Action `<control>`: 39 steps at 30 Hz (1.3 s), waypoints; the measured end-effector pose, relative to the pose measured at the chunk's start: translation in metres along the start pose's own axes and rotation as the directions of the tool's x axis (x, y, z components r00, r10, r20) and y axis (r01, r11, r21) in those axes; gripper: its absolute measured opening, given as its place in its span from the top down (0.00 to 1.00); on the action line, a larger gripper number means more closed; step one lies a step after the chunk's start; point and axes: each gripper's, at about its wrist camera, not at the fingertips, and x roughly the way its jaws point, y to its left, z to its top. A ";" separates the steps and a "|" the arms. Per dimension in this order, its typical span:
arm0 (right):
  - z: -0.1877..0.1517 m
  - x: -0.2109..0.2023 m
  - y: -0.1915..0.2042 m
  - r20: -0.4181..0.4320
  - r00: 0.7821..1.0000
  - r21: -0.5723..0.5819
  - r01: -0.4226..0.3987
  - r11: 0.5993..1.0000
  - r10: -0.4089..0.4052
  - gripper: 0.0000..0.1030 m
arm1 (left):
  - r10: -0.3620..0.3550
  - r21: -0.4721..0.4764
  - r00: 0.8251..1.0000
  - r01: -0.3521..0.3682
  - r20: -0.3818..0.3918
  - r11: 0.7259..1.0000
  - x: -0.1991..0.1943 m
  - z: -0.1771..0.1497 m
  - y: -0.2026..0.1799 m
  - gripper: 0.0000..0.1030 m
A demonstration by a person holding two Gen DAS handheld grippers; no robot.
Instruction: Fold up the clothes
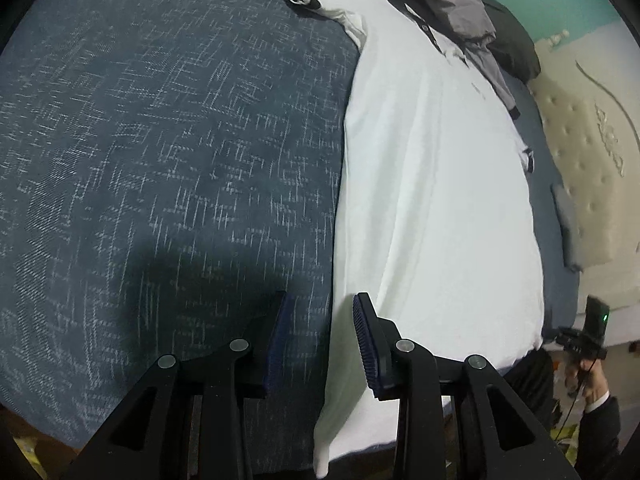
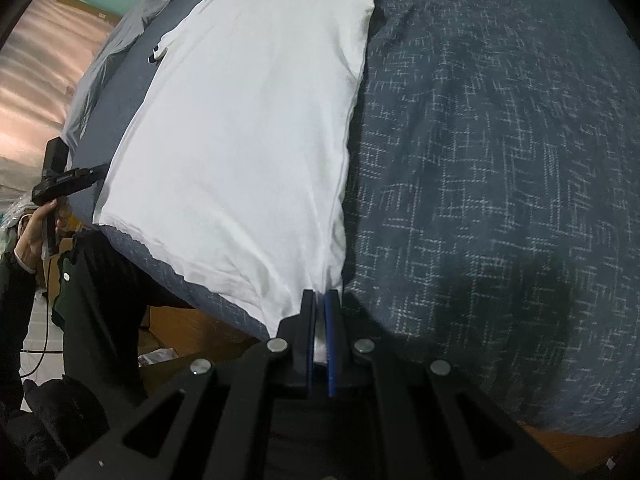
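A white polo shirt (image 1: pixel 432 184) with black-trimmed sleeves lies flat along a dark blue patterned bedspread (image 1: pixel 168 152). Its hem hangs over the near bed edge. My left gripper (image 1: pixel 323 296) is open and straddles the shirt's left side edge near the hem. One blue pad is over the bedspread and the other over the shirt, and neither presses the cloth. In the right wrist view the shirt (image 2: pixel 248 128) stretches away from my right gripper (image 2: pixel 320 298), which is shut on its near hem corner, with white cloth showing between the pads.
A grey garment (image 1: pixel 452 0) and a dark pillow (image 1: pixel 512 44) lie over the shirt's collar end. A cream quilted mattress (image 1: pixel 580 168) stands past the bed's side. The person's dark trousers (image 2: pixel 104 300) stand against the wooden bed frame (image 2: pixel 192 328). The other hand (image 1: pixel 596 388) shows at the right.
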 end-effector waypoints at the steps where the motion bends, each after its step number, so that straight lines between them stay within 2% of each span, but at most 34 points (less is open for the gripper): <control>1: 0.000 0.000 0.000 -0.001 1.000 0.000 -0.003 1.000 0.003 0.96 | -0.006 -0.002 1.000 0.006 0.003 1.000 0.001 0.002 0.001 0.66; 4: -0.001 0.001 0.001 -0.005 1.000 0.000 -0.009 1.000 0.009 0.96 | -0.027 -0.006 1.000 0.027 0.006 1.000 0.003 0.006 0.002 0.67; 6: -0.001 0.002 0.004 -0.009 1.000 -0.008 -0.007 1.000 0.007 0.96 | -0.029 -0.006 1.000 0.029 0.005 1.000 0.005 0.006 0.002 0.75; 8: 0.000 0.001 0.004 -0.009 1.000 -0.017 -0.003 1.000 0.003 0.96 | -0.030 -0.004 1.000 0.030 0.000 1.000 0.008 0.007 0.002 0.91; 10: -0.001 0.002 0.008 -0.002 1.000 -0.019 -0.017 1.000 0.017 0.96 | -0.036 0.001 0.999 0.036 0.001 0.999 0.009 0.006 0.002 0.97; 19: -0.001 -0.003 0.009 0.008 1.000 -0.021 -0.005 1.000 0.005 0.98 | -0.016 0.010 1.000 0.016 0.026 1.000 0.001 0.009 0.001 0.98; 30: -0.007 -0.007 0.012 0.014 1.000 -0.008 0.000 1.000 0.000 0.98 | 0.031 0.005 0.999 -0.031 0.008 1.000 0.012 0.013 -0.002 0.98; 36: -0.001 -0.016 0.010 0.036 0.997 0.028 -0.067 0.997 0.066 0.97 | 0.033 0.007 0.999 -0.033 0.028 0.999 0.009 0.027 -0.013 0.97; 37: 0.002 -0.018 0.009 0.037 0.998 0.033 -0.060 0.998 0.059 0.97 | 0.035 0.003 0.999 -0.035 0.036 0.999 0.009 0.032 -0.014 0.95; 39: 0.009 -0.023 0.006 0.050 0.998 0.041 -0.046 0.998 0.044 0.97 | 0.035 -0.003 0.998 -0.035 0.050 0.999 0.009 0.044 -0.015 0.84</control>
